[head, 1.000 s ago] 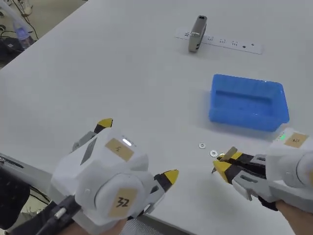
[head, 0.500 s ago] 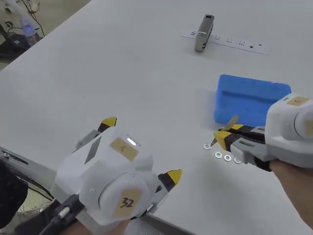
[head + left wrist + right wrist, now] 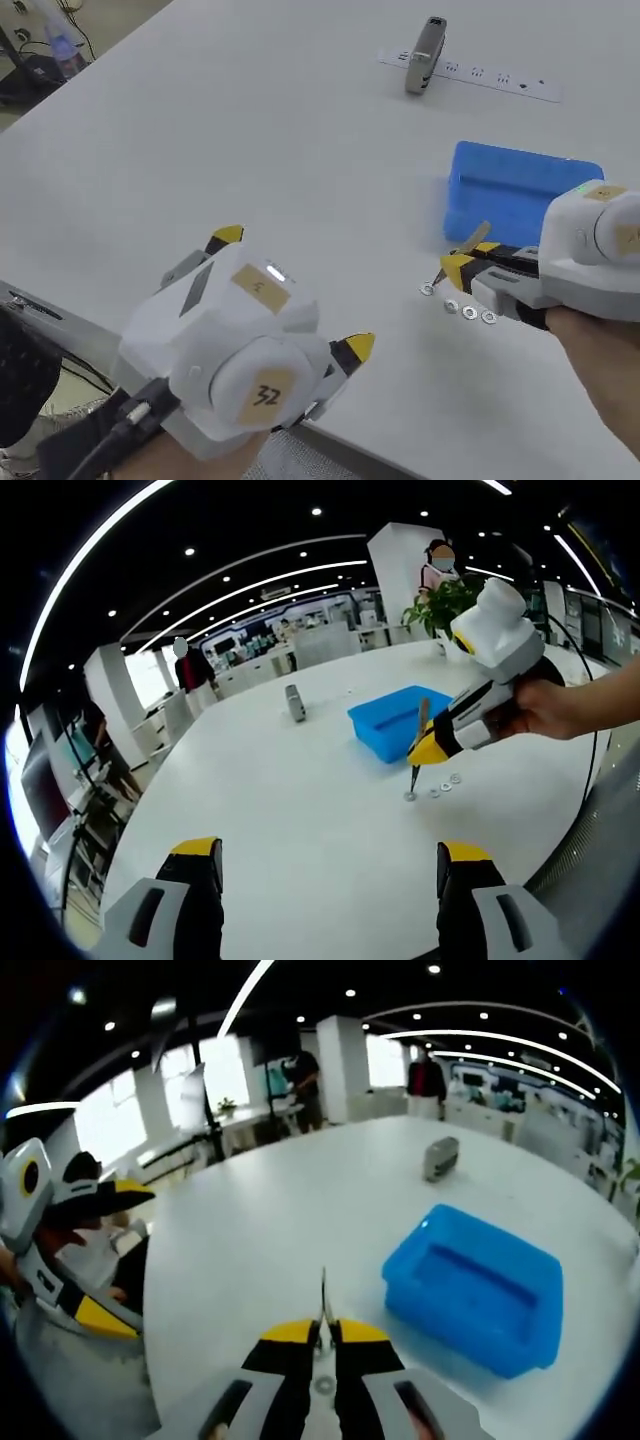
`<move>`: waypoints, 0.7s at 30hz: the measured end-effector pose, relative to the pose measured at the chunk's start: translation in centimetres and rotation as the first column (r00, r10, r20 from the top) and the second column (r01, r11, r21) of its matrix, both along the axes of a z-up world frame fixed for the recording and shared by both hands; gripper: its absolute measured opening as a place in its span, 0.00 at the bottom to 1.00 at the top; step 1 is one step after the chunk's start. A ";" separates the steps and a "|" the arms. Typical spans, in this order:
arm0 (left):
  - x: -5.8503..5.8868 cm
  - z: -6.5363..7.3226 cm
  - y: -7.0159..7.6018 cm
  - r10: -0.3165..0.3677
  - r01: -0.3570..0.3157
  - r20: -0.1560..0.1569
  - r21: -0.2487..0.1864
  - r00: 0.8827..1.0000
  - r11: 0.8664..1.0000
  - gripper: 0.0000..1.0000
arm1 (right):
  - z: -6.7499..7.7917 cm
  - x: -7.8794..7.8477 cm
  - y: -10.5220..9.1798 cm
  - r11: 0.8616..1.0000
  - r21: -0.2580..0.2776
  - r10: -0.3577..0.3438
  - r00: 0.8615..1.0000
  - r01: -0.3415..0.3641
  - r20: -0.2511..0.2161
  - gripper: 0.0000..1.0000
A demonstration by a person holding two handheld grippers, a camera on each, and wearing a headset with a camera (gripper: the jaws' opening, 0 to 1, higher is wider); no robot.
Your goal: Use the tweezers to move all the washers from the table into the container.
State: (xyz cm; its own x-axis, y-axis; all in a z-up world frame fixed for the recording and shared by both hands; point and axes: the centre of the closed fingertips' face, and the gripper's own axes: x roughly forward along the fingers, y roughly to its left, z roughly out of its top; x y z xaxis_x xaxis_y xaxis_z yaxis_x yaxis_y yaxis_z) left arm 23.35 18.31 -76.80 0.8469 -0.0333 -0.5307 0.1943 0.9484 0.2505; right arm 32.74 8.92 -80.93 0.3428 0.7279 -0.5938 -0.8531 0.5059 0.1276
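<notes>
Washers (image 3: 470, 313): four small flat metal rings in a short row on the table (image 3: 250, 150), on the near side of the container (image 3: 520, 185) and apart from it.

Right gripper (image 3: 460, 266): my fingers are pressed tight on the tweezers (image 3: 478, 237), a thin bare-metal strip, tilted, with its tip down at the leftmost washer. The left gripper view shows the tip meeting that ring side-on; I cannot tell whether it is pinched. The right gripper view shows the blade rising between the closed yellow tips.

Left gripper (image 3: 293, 291): fingers spread wide, holding nothing, near left.

Container: blue plastic, shallow, rectangular, with rounded corners. Table: white, smooth, matte. At the far side, a grey device (image 3: 425, 52) stands on a power strip (image 3: 490, 82).

Room: open hall, ceiling light strips, people (image 3: 182, 665) standing, a plant (image 3: 440, 592).
</notes>
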 end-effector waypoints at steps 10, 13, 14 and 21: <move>0.0 -0.1 0.0 0.001 -0.001 -0.003 0.003 1.000 1.000 0.90 | -0.2 -0.2 0.2 1.000 -0.013 0.007 1.000 -0.007 0.005 0.04; 0.0 -0.1 0.0 0.000 0.000 -0.004 0.004 1.000 1.000 0.90 | -0.3 -0.1 0.4 1.000 -0.023 0.018 1.000 -0.018 0.015 0.03; 0.0 -0.1 0.0 0.000 0.000 -0.003 0.004 1.000 1.000 0.90 | -0.3 -0.1 0.5 0.999 -0.029 0.024 0.999 -0.023 0.024 0.03; 0.0 -0.1 0.0 -0.002 0.002 -0.008 0.008 1.000 1.000 0.89 | -0.6 -0.5 0.5 0.997 -0.066 0.056 0.991 -0.048 0.124 0.03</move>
State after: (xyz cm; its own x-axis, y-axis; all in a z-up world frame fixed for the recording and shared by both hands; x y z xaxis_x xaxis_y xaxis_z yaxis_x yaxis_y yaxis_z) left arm 23.35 18.31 -76.92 0.8427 -0.0306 -0.5376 0.1982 0.9459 0.2569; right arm 32.26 9.41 -81.51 0.3806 0.7090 -0.5937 -0.8855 0.4644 -0.0131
